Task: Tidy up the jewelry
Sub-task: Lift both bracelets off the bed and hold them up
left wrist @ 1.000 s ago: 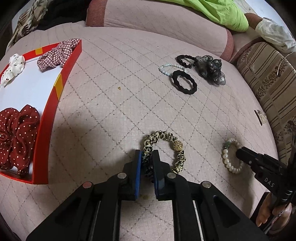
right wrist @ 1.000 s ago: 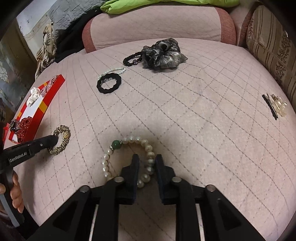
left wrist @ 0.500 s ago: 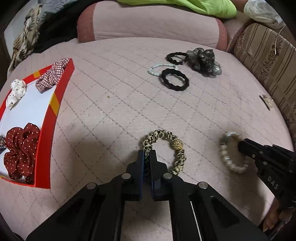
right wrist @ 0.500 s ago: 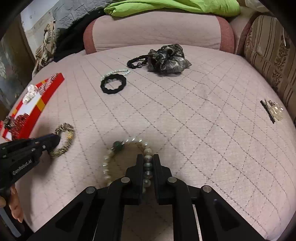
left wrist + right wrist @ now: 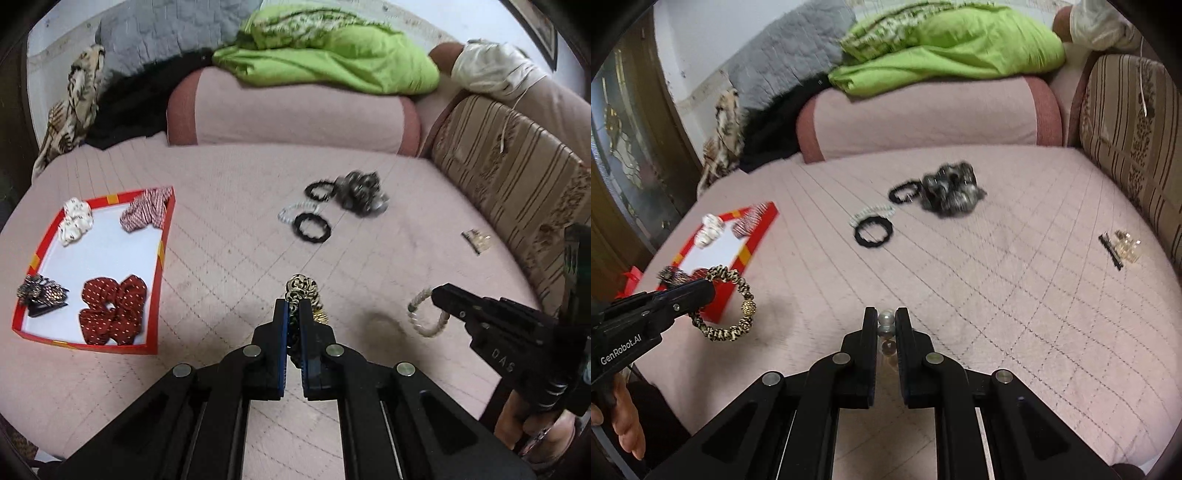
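Moved: both bracelets lifted off the bed since a second ago.
Left hand-held gripper (image 5: 291, 314): clamped on leopard bracelet (image 5: 729, 308), hanging free for carrying.
Right hand-held gripper (image 5: 885, 321): pinching pearl bracelet (image 5: 426, 312), likewise airborne.
Tray (image 5: 159, 254): far left, likely destination.

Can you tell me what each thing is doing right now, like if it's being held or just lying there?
left gripper: shut on the leopard hair tie
leopard hair tie: held up off the bed
right gripper: shut on the pearl bracelet
pearl bracelet: hanging from the right gripper
red box: open, scrunchies lying inside
black hair tie: lying flat on the bed
hair clips: lying on the bed
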